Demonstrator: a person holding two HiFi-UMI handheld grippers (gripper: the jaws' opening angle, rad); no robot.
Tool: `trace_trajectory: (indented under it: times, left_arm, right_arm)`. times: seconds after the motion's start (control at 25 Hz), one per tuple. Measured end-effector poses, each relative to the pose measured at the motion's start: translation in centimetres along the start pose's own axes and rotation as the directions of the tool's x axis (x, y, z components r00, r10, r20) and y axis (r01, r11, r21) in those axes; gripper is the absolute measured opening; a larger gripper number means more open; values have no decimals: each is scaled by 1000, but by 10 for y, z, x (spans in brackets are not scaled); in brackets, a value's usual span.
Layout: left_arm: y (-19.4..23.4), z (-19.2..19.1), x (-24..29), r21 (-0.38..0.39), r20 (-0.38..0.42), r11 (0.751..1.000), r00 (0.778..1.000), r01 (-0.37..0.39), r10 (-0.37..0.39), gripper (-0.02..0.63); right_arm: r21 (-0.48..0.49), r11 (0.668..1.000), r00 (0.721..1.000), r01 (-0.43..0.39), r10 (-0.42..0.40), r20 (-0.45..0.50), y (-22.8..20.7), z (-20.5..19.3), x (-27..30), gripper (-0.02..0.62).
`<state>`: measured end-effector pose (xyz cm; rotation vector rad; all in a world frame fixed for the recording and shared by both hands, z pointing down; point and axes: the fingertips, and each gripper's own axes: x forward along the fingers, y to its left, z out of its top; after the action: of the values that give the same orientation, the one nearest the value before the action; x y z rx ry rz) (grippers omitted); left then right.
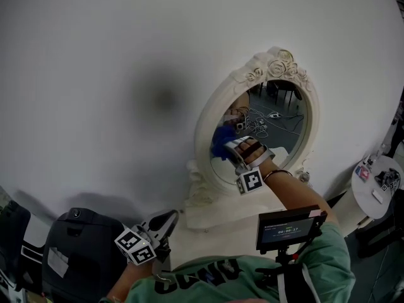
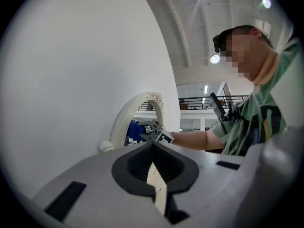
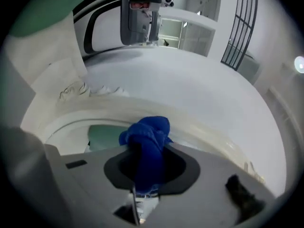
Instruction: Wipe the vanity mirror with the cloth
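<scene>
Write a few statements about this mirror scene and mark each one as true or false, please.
1. The right gripper is shut on the blue cloth. True.
2. The left gripper is open. False: its jaws are together, with nothing between them.
3. The vanity mirror has a square black frame. False: the frame is oval, pale and ornate.
4. In the head view, the cloth is at the left side of the glass. True.
5. The left gripper touches the mirror. False: it is low down, apart from it.
</scene>
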<state>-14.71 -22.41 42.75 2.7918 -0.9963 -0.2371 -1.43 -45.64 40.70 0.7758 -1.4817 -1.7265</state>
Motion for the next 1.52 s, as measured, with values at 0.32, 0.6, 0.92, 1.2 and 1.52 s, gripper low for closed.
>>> trace_trajectory:
  times: [0.32,0.6,0.92,1.2,1.52]
  left_arm:
    - [11,5,-19,-3,19,999,998,-52,53,6]
    - [7,4,-13,7,8,999,999,-38,38,6]
    - [4,1,-3,0,2,1000,1000,-23,23,6]
    - [0,-3,5,-3,-11,1000,1000,-5,5,6]
    - [-6,-1,14,9,-17,1000,1000,20,-20,6]
  right_arm:
    - [-23,1000,999,16,-15,46,10,18,26,71]
    - [-21,1000,1000,3,-3,0,23,-24,7,71]
    - [9,998,967,-56,57,-249,48,-165,-54,71]
    - [42,992,829,-122,125,-544,73,-302,-114,72]
    - [112,986,722,-121,165,-672,73,-354,-137,74]
